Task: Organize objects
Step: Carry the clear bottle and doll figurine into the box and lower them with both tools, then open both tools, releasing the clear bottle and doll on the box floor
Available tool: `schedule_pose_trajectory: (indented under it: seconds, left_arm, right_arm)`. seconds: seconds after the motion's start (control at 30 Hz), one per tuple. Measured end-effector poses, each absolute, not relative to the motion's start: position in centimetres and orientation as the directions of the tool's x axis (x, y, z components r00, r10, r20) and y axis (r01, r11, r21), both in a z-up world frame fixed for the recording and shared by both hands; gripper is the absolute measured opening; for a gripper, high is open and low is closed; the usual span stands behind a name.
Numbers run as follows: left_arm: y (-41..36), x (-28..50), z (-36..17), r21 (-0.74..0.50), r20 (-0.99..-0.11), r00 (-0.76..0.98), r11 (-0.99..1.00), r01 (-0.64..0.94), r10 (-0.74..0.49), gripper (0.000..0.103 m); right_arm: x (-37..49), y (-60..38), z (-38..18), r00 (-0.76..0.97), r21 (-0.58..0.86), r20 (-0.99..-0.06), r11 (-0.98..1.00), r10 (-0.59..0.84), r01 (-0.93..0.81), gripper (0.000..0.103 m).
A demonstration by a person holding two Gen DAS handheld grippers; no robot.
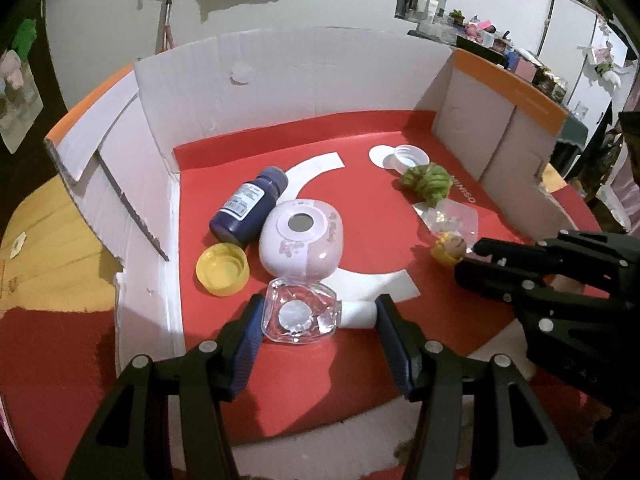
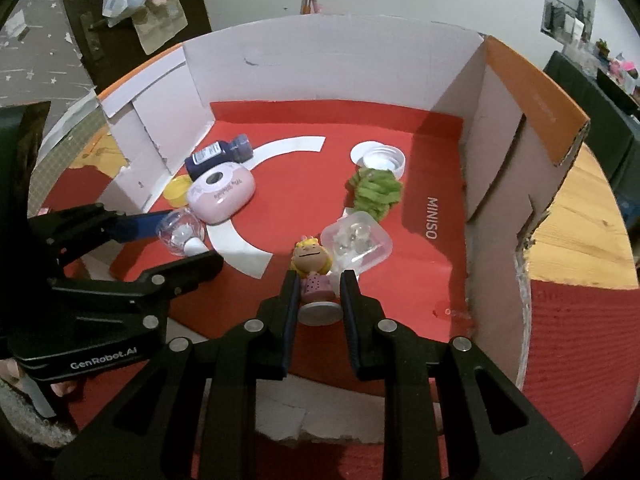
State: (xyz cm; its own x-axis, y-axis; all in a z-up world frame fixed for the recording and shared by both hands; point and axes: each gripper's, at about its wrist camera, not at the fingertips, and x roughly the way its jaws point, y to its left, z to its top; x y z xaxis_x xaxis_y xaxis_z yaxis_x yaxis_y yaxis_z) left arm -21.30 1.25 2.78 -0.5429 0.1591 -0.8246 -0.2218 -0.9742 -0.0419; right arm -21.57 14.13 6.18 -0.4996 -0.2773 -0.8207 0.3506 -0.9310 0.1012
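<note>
Both grippers working in box (image 1: 280, 80): left gripper (image 1: 318, 320) clamping clear bottle (image 1: 298, 316), right gripper (image 2: 320, 292) clamping figurine (image 2: 314, 276); most items still lying scattered.

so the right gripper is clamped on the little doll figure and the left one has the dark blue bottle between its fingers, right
Not quite. The right gripper does clamp the doll figure, but the left gripper straddles the clear bottle; the left wrist view shows it. The dark blue bottle lies farther back.

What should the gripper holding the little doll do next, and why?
Probably lift it a little. The right gripper is already shut on the doll, whose base sits low over the red box floor, close to the clear plastic case. Rising first should avoid bumping the case.
</note>
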Motion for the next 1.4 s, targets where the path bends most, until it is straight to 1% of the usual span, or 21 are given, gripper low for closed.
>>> schedule_pose_trajectory:
  seconds: [0.1,0.97,1.07,1.17,1.4]
  left_arm:
    - [1.3,-21.5,2.7,-0.031,-0.823,-0.548,-0.975,-0.220,0.150,0.058]
    - [1.1,-21.4,2.8,-0.051,-0.818,-0.553,-0.978,-0.202,0.157,0.058]
    - [1.2,-21.3,3.0,-0.052,-0.813,-0.560,-0.977,-0.205,0.160,0.060]
    - [1.2,-21.0,3.4,-0.045,-0.804,-0.573,-0.978,-0.205,0.157,0.064]
    - [1.2,-20.4,4.0,-0.039,-0.795,-0.587,-0.979,-0.202,0.153,0.067]
  right_arm:
    - [-21.6,14.0,6.0,-0.501,0.084,-0.824,-0.932,-0.265,0.353,0.020]
    - [-21.6,14.1,6.3,-0.502,0.101,-0.819,-0.931,-0.278,0.351,0.021]
    - [-21.5,14.2,6.5,-0.511,0.097,-0.815,-0.933,-0.274,0.346,0.021]
    - [-21.2,14.3,6.7,-0.519,0.093,-0.811,-0.935,-0.271,0.343,0.021]
    - [-20.6,14.3,7.0,-0.526,0.085,-0.807,-0.935,-0.267,0.344,0.021]
